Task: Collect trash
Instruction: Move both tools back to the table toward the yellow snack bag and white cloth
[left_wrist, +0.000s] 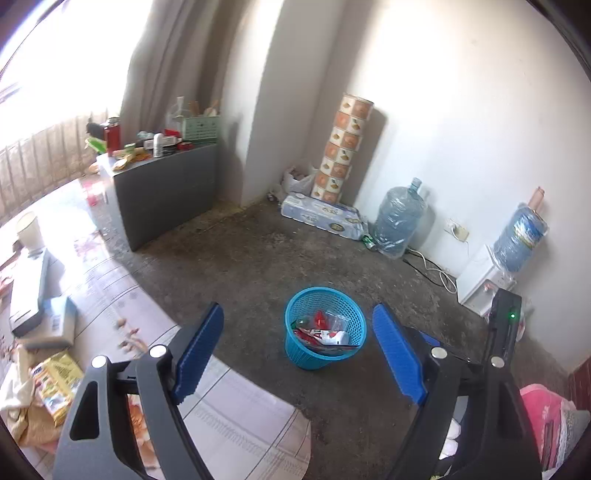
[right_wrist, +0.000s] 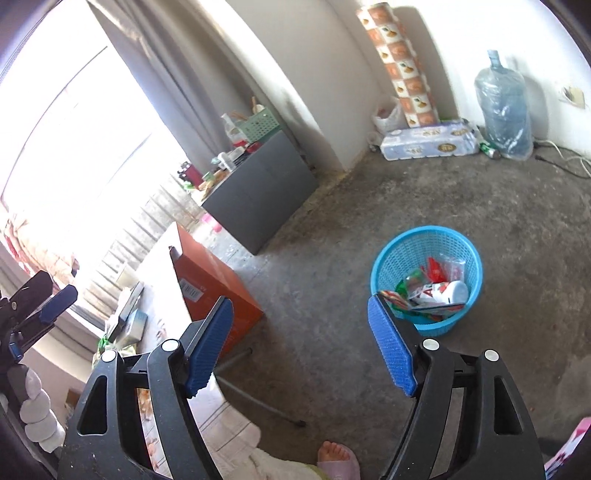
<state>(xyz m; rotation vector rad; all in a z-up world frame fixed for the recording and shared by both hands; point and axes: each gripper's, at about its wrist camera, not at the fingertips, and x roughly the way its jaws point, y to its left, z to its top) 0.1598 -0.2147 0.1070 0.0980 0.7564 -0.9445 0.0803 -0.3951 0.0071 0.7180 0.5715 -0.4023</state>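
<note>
- Basket, round blue plastic mesh (left_wrist: 325, 328), stands upright on the bare grey concrete floor (left_wrist: 258, 258), ahead of both cameras; holds crumpled wrappers, red, white and green (left_wrist: 321, 330), plus a white cylindrical container lying on its side (right_wrist: 456, 291)
- Left gripper (left_wrist: 297, 354): black frame, blue ribbed pads, jaws wide apart, nothing between them; basket shows in the gap, on the floor beyond, not touched
- Right gripper (right_wrist: 299, 347): same build, jaws wide apart, empty; its right pad (right_wrist: 391, 350) overlaps the near-left rim of the basket in the right wrist view, contact cannot be told
- Right wrist view, left edge: the left gripper appears as a blue pad on a black arm, raised in front of the bright window (right_wrist: 74, 147)
- Right wrist view, bottom: a person's bare toes in a pink slipper (right_wrist: 338, 459) on the floor
- Orange rectangular cardboard box (right_wrist: 210, 284) left of the basket, well apart from it, beside a pale patterned mat (left_wrist: 240, 417)
- Dark grey low cabinet (left_wrist: 166, 192) far left against the wall, top crowded with small items and a pale green slotted crate (left_wrist: 201, 127)
- Far wall: tall roll with orange-and-white fruit print (left_wrist: 341, 147) standing upright in the corner; a wrapped pack of white paper rolls (left_wrist: 321, 214) lying at its foot; a large clear blue water jug (left_wrist: 400, 218) just right of the pack
- Far right: white water dispenser (left_wrist: 484, 284) topped by an inverted blue jug (left_wrist: 521, 236)
- Near left on the mat: yellow packet (left_wrist: 57, 380) and flat boxes, loosely scattered
</note>
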